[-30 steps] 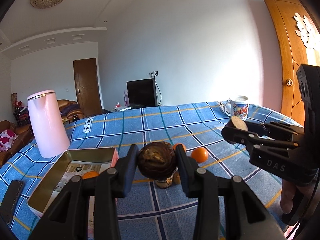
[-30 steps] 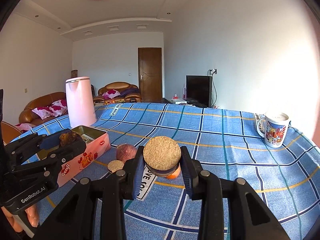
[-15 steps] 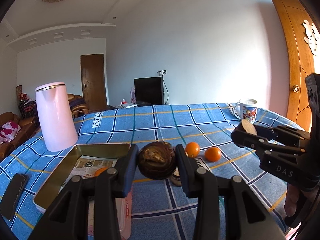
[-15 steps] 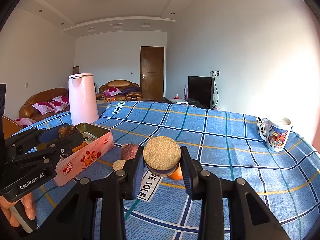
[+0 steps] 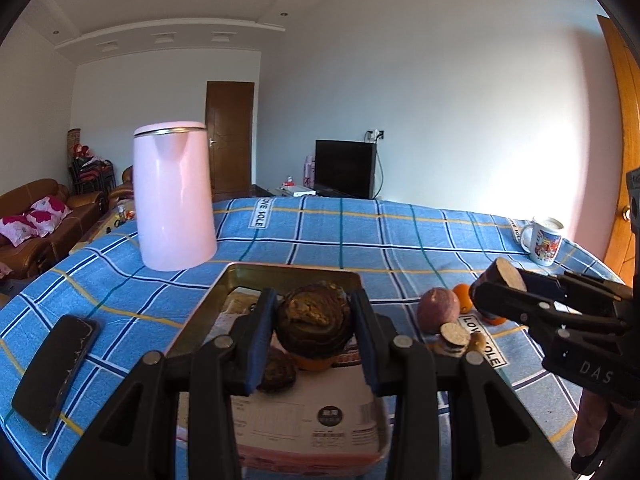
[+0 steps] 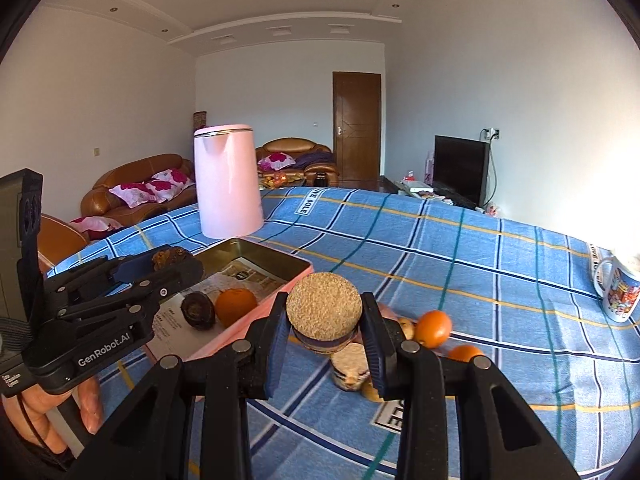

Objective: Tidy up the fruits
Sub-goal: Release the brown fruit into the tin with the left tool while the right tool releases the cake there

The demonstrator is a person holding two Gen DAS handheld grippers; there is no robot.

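My left gripper [image 5: 314, 320] is shut on a dark brown wrinkled fruit [image 5: 314, 322] and holds it above the pink tin box [image 5: 224, 300]. In the box lie an orange [image 6: 235, 306] and another dark fruit [image 6: 198, 311]. My right gripper [image 6: 324, 320] is shut on a cut fruit piece with a tan face [image 6: 324, 307], held above the cloth right of the box [image 6: 296, 266]. On the cloth lie a reddish fruit [image 5: 438, 309], a cut piece [image 5: 454, 336] and two oranges [image 6: 432, 328].
A pink kettle [image 5: 172, 200] stands behind the box. A black phone [image 5: 56, 368] lies at the left edge of the blue checked tablecloth [image 5: 360, 236]. A printed mug [image 5: 544, 240] stands at the far right. Sofas and a TV are beyond the table.
My left gripper has moved left with the dark fruit, from beside the box to above it. My right gripper with the cut piece has moved closer to the box.
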